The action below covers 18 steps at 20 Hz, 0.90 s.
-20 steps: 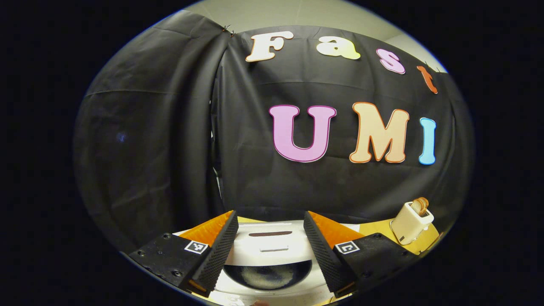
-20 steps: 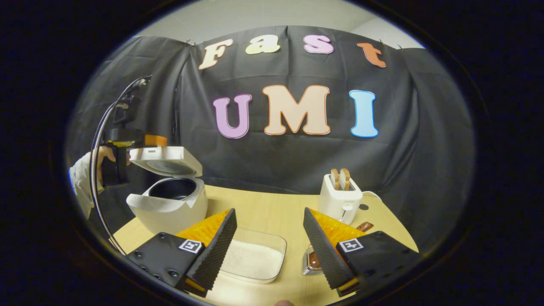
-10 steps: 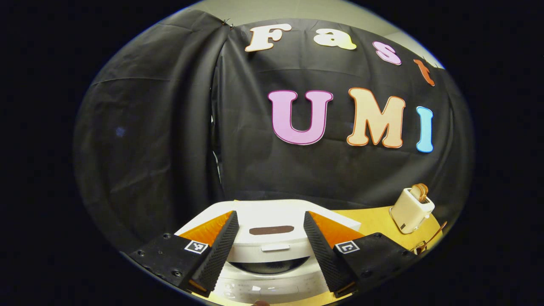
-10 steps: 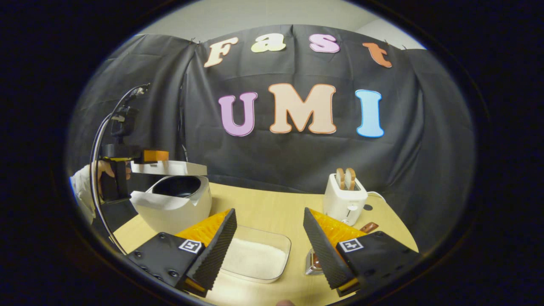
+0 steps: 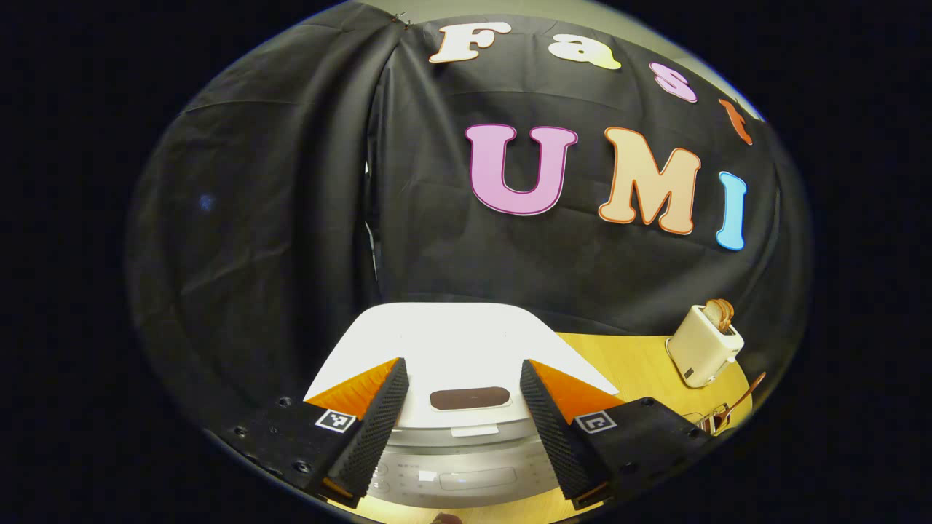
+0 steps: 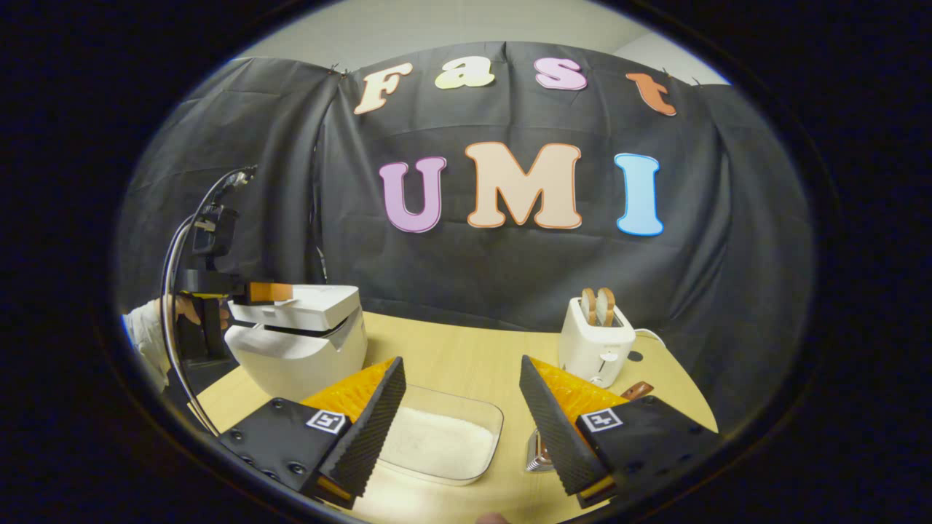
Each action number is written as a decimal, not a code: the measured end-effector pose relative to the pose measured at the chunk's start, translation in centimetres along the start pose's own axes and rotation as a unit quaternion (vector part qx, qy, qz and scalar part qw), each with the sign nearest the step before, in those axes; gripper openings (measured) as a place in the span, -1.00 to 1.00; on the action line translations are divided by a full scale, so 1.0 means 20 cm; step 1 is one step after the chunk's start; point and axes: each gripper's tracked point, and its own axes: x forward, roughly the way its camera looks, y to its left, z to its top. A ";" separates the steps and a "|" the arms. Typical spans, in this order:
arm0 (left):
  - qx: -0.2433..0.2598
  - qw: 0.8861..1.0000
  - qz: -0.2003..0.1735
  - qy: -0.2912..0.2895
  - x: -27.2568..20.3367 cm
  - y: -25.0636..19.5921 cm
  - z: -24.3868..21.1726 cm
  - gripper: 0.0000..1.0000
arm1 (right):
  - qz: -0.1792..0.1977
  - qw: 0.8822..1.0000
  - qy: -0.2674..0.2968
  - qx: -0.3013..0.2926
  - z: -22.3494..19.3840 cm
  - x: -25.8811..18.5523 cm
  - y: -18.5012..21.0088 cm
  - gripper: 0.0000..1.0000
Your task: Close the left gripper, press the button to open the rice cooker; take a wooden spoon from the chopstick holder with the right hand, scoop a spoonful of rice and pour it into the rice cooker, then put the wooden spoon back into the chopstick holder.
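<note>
Left claw [image 5: 462, 418]: fingers spread wide apart, gripping nothing; it hangs over the front of the rice cooker, one finger to each side of the lid's front edge.
Right claw [image 6: 462, 418]: fingers apart and empty, low over the counter above the rice container.
Left claw from afar [image 6: 251, 292]: in the right gripper view it sits on top of the cooker's lid, a hand [image 6: 182, 309] behind it and a cable arching above.
Rice cooker [image 5: 451, 349]: white, directly ahead of the left claw; a dark oval button [image 5: 470, 398] lies on the lid between the fingers, with the grey control panel [image 5: 466, 477] below it.
Lid [image 6: 306, 306]: lowered nearly onto the body, a dark gap showing at its front edge.
Rice container [image 6: 437, 440]: clear, shallow, holding white rice; it rests on the counter between the right claw's fingers, just right of the cooker.
Chopstick holder [image 6: 539, 455]: metal, partly hidden behind the right claw's right finger; a brown tip [image 6: 637, 391] shows beyond that finger.
Wooden spoon [image 5: 739, 397]: in the left gripper view its handle leans out of the holder at the far right.
Toaster [image 6: 597, 346]: white, two slices upright in its slots, farther back on the right.
Counter [image 6: 466, 360]: pale wood, open between cooker and toaster.
Booth wall [image 6: 510, 262]: black cloth behind everything.
</note>
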 end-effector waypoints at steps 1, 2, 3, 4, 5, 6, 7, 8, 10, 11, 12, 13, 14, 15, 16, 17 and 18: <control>0.009 1.000 0.002 0.002 -0.01 0.00 -0.04 0.84 | 0.000 1.000 0.001 0.001 0.00 0.00 0.00 0.98; 0.020 1.000 0.005 0.005 -0.01 0.00 -0.07 0.84 | -0.001 1.000 0.002 0.001 0.00 0.00 0.00 0.98; 0.027 1.000 0.006 0.010 0.00 0.00 -0.10 0.84 | -0.001 1.000 0.002 0.000 -0.01 0.00 0.00 0.99; 0.027 1.000 0.007 0.015 0.01 0.01 -0.12 0.85 | 0.000 1.000 0.002 0.000 -0.01 0.00 0.00 0.99; 0.023 0.999 0.008 0.023 0.01 0.01 -0.16 0.86 | 0.000 1.000 0.002 0.000 -0.01 0.00 0.01 1.00; 0.023 0.999 0.008 0.029 0.01 0.01 -0.18 0.86 | 0.001 1.000 0.002 0.000 0.00 0.01 0.02 1.00; 0.027 0.999 0.008 0.025 0.02 0.01 -0.19 0.87 | 0.001 1.000 0.002 0.000 0.00 0.00 0.01 0.98; 0.030 0.999 0.010 0.025 0.02 0.02 -0.20 0.86 | 0.002 1.000 0.003 0.000 -0.01 0.00 0.02 0.96; 0.026 0.999 0.013 0.027 0.02 0.02 -0.23 0.87 | 0.003 1.000 0.003 0.000 -0.01 0.01 0.03 0.98; 0.027 0.999 0.013 0.012 0.02 0.01 -0.22 0.89 | 0.005 1.000 0.002 0.000 0.00 0.01 0.04 0.99; 0.031 0.999 0.013 0.010 0.02 0.01 -0.22 0.89 | 0.007 1.000 0.002 0.000 0.00 0.01 0.04 1.00; 0.033 0.999 0.013 0.009 0.01 0.01 -0.23 0.87 | 0.009 1.000 0.002 -0.001 0.00 0.02 0.05 1.00; 0.031 0.999 0.012 0.001 0.02 0.02 -0.22 0.88 | 0.012 1.000 0.003 -0.001 -0.01 0.02 0.06 1.00; 0.030 0.999 0.012 -0.005 0.02 0.02 -0.22 0.88 | 0.013 1.000 0.002 0.000 0.00 0.02 0.07 1.00; 0.032 0.999 0.013 -0.005 0.02 0.01 -0.22 0.89 | 0.015 1.000 0.001 0.001 0.00 0.02 0.08 0.99; 0.033 0.999 0.013 -0.007 0.01 0.02 -0.21 0.87 | 0.018 1.000 -0.001 0.003 0.01 0.03 0.09 0.97; 0.031 0.999 0.013 -0.009 0.01 0.02 -0.20 0.87 | 0.023 1.000 -0.003 0.005 0.02 0.03 0.11 0.96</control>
